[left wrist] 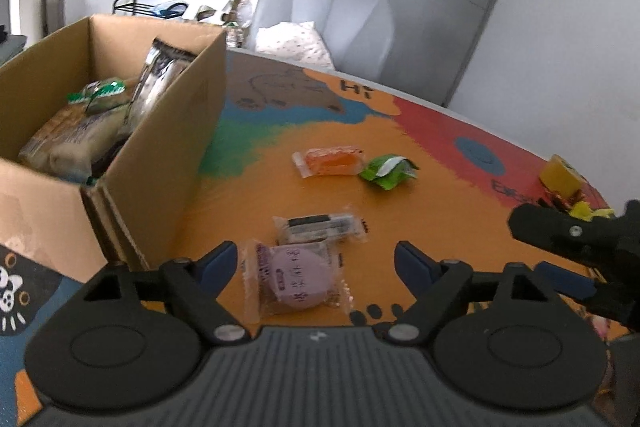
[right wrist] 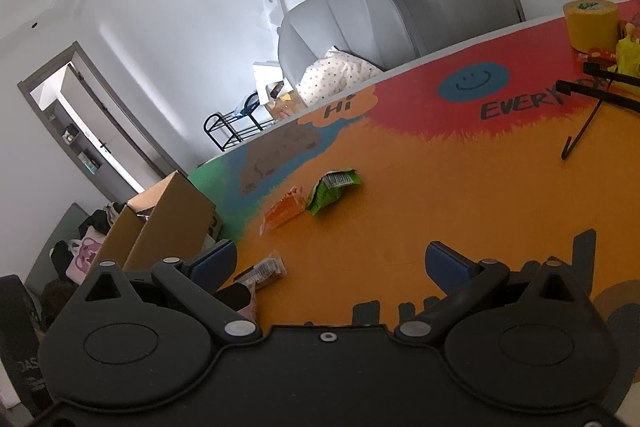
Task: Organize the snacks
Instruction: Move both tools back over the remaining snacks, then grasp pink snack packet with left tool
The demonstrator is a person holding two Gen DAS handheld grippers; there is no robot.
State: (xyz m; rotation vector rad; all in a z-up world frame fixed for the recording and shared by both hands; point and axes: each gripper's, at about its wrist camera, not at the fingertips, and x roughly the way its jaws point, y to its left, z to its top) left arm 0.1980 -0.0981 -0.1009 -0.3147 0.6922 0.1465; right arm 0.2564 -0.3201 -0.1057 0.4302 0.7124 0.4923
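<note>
An open cardboard box (left wrist: pixel 120 131), packets inside, stands at the worktop's (left wrist: pixel 432 195) left. The left tongs (left wrist: pixel 316 267) tilt downward, spread wide around a purple round snack packet (left wrist: pixel 294 281), pads clear of it. Bare orange surface lies ahead up to an orange packet (left wrist: pixel 328 161) and green packet (left wrist: pixel 386 169). The right tongs (right wrist: pixel 332 265) gape empty. Print reads "Hi" and "EVERY".

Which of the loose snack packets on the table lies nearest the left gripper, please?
The round purple pastry packet, lying between the open left gripper fingers; the dark, orange and green packets lie farther away.
</note>
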